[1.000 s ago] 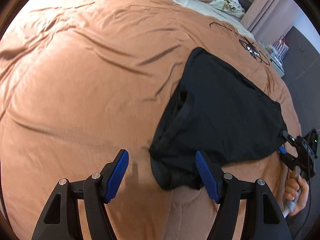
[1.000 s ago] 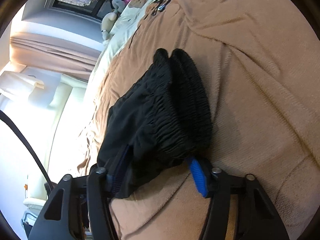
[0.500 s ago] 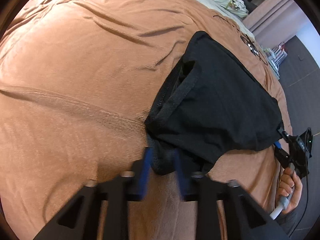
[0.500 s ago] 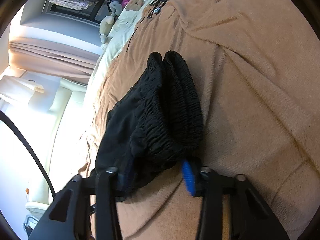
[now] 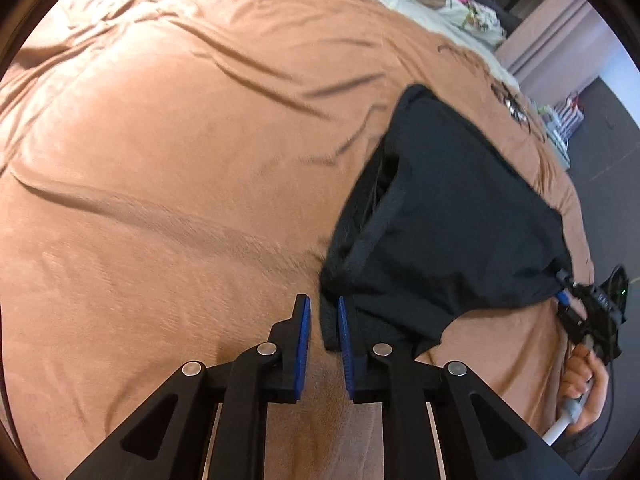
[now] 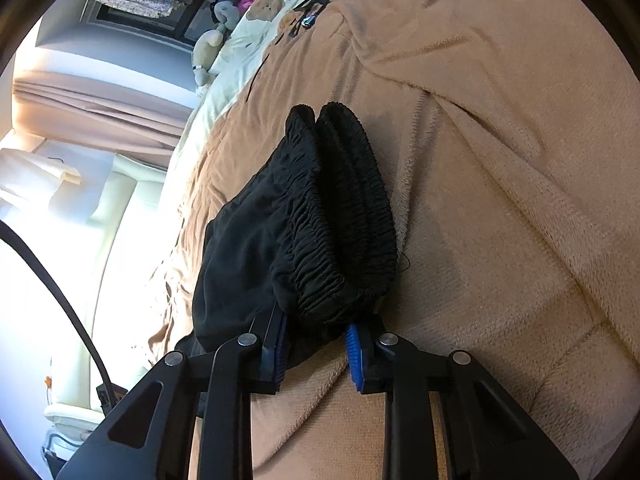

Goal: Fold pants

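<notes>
Black pants (image 5: 460, 216) lie folded on a brown blanket (image 5: 180, 160). In the left wrist view my left gripper (image 5: 323, 312) has the near hem corner between its blue pads (image 5: 305, 328); its jaws are opening slightly and stand narrow on the cloth. My right gripper (image 5: 568, 296) shows at the far right, held by a hand (image 5: 584, 376). In the right wrist view my right gripper (image 6: 316, 344) is closing on the bunched elastic waistband (image 6: 340, 216), which fills the gap between its pads.
Brown blanket (image 6: 500, 160) covers the bed. A cream sheet with bear prints (image 6: 260, 12), a soft toy (image 6: 208, 48) and black cables (image 6: 316, 4) lie at the bed's far end. Dark floor (image 5: 608, 128) runs along the bed's right side.
My left gripper's jaws came together from wide apart onto the hem corner. My right gripper's jaws narrowed on the waistband. Both hands stayed nearly where they were.
</notes>
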The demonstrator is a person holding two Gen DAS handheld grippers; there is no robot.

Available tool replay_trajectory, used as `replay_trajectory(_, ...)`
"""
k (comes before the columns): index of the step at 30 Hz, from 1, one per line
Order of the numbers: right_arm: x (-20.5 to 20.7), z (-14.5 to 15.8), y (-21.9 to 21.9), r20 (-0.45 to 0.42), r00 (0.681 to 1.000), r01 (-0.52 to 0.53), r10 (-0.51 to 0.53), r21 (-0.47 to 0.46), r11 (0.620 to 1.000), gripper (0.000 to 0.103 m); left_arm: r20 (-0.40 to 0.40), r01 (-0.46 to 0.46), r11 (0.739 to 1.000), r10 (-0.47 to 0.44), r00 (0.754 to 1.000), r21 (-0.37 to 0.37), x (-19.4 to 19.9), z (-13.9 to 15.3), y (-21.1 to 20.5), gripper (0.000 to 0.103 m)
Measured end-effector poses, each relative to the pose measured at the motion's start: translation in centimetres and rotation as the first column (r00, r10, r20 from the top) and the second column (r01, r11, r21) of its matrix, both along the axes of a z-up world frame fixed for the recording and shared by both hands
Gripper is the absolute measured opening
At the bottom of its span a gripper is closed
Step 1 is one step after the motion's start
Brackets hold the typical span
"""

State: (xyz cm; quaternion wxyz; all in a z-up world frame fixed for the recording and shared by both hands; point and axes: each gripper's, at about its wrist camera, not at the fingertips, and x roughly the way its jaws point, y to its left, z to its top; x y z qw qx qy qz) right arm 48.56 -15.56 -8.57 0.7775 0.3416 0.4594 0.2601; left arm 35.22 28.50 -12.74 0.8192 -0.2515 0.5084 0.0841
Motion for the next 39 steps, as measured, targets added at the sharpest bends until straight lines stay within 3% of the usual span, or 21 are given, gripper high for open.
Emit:
replay_trajectory(3, 0.0, 0.1, 0.1, 0.005, 1.0, -0.002, 0.002, -0.013, 1.0, 0.022, 0.053, -0.015, 0.999, 0.017, 0.998, -0.038, -0.3, 1.1, 0.6, 0.035)
replay_trajectory(5, 0.0, 0.1, 0.1, 0.006, 1.0, -0.004, 0.004, -0.015, 1.0, 0.022, 0.075, -0.013, 1.0, 0.015, 0.997, -0.026, -0.2, 1.6, 0.6, 0.052)
replay_trajectory(12, 0.2, 0.1, 0.0, 0.007, 1.0, -0.014, 0.014, -0.022, 1.0, 0.022, 0.02, 0.023, 1.0, -0.023, 1.0, 0.001, 2.4, -0.6, -0.7, 0.053)
replay_trajectory(13, 0.1, 0.0, 0.0, 0.01, 1.0, -0.015, 0.015, -0.025, 1.0, 0.022, 0.012, 0.028, 1.0, -0.028, 1.0, 0.002, 2.7, -1.0, -0.8, 0.048)
replay_trajectory(14, 0.1, 0.0, 0.0, 0.012, 1.0, -0.016, 0.017, -0.03, 0.999, 0.022, 0.013, 0.029, 1.0, -0.029, 1.0, 0.001, 2.8, -1.2, -0.9, 0.025)
replay_trajectory(15, 0.1, -0.1, 0.0, 0.011, 1.0, -0.018, 0.018, -0.032, 0.999, 0.022, 0.01, 0.029, 1.0, -0.029, 1.0, 0.001, 2.9, -1.2, -0.9, 0.012)
replay_trajectory(16, 0.2, -0.2, 0.0, 0.009, 1.0, -0.017, 0.018, -0.029, 0.999, 0.022, 0.004, 0.026, 1.0, -0.026, 1.0, 0.006, 2.8, -1.1, -0.9, 0.007)
replay_trajectory(20, 0.1, -0.1, 0.0, 0.012, 1.0, -0.018, 0.019, -0.031, 0.999, 0.022, 0.046, 0.035, 0.999, -0.036, 0.998, 0.02, 2.0, 0.9, -1.1, 0.006)
replay_trajectory(28, 0.0, -0.1, -0.2, 0.01, 1.0, -0.019, 0.019, -0.027, 0.999, 0.022, 0.07, 0.042, 0.998, -0.039, 0.997, -0.043, 0.0, 2.5, -1.3, 0.006)
replay_trajectory(31, 0.0, -0.1, -0.1, 0.008, 1.0, -0.018, 0.019, -0.025, 1.0, 0.022, 0.032, 0.042, 0.994, -0.039, 0.999, -0.105, -0.2, 1.4, -1.4, 0.006)
replay_trajectory(33, -0.1, 0.0, -0.1, 0.011, 1.0, -0.021, 0.021, -0.03, 0.999, 0.022, -0.017, 0.041, 0.995, -0.043, 0.999, -0.089, -0.1, 0.5, -1.7, 0.006)
replay_trajectory(36, -0.1, 0.1, -0.2, 0.009, 1.0, -0.023, 0.023, -0.03, 0.999, 0.023, -0.035, 0.025, 0.995, -0.028, 0.999, -0.097, -0.1, 0.0, -1.2, 0.02)
replay_trajectory(38, 0.0, 0.0, -0.3, -0.001, 1.0, -0.023, 0.023, -0.012, 1.0, 0.024, -0.018, 0.022, 0.995, -0.023, 1.0, -0.094, -0.1, 0.3, -1.0, 0.052)
replay_trajectory(39, 0.0, 0.0, -0.4, -0.003, 1.0, -0.025, 0.025, -0.007, 1.0, 0.026, -0.006, 0.02, 0.996, -0.02, 1.0, -0.084, -0.1, 0.5, -1.0, 0.059)
